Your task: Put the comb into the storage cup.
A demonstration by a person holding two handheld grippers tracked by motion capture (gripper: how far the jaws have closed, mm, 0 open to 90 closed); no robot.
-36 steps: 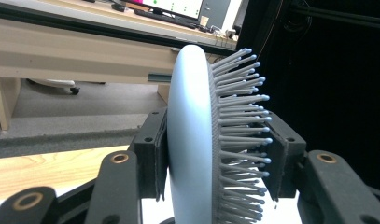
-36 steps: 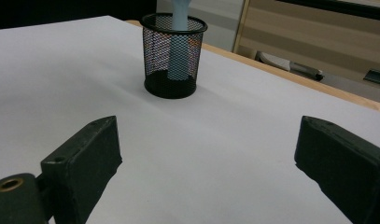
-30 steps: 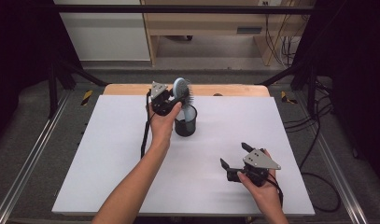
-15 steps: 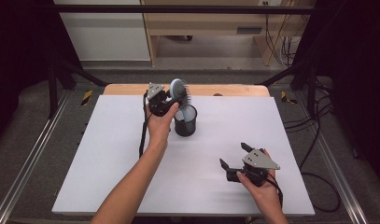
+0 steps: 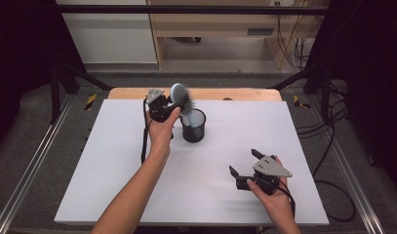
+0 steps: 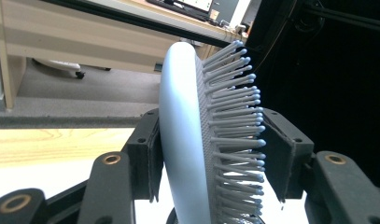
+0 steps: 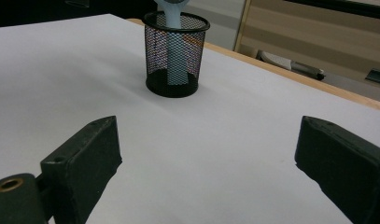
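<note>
A light blue hairbrush point(image 5: 179, 95) stands with its handle point(image 7: 175, 56) in a black mesh cup point(image 5: 193, 127) at the far middle of the white table. My left gripper point(image 5: 172, 103) is shut on the brush head point(image 6: 183, 116), one jaw against its smooth back and the other on the bristle tips. The head leans left from the cup. My right gripper point(image 5: 243, 161) rests open near the front right of the table with nothing between its fingers. It faces the mesh cup point(image 7: 155, 51) from a distance in the right gripper view point(image 7: 206, 154).
A white sheet point(image 5: 113, 170) covers the table, with a wooden edge point(image 5: 245, 93) at the back. Metal rails run along both sides, and cables point(image 5: 327, 146) lie on the floor to the right. A wooden desk point(image 5: 220, 29) stands beyond.
My left gripper has shifted a little to the left with the brush head, tilting the brush in the cup. The right gripper has stayed in place.
</note>
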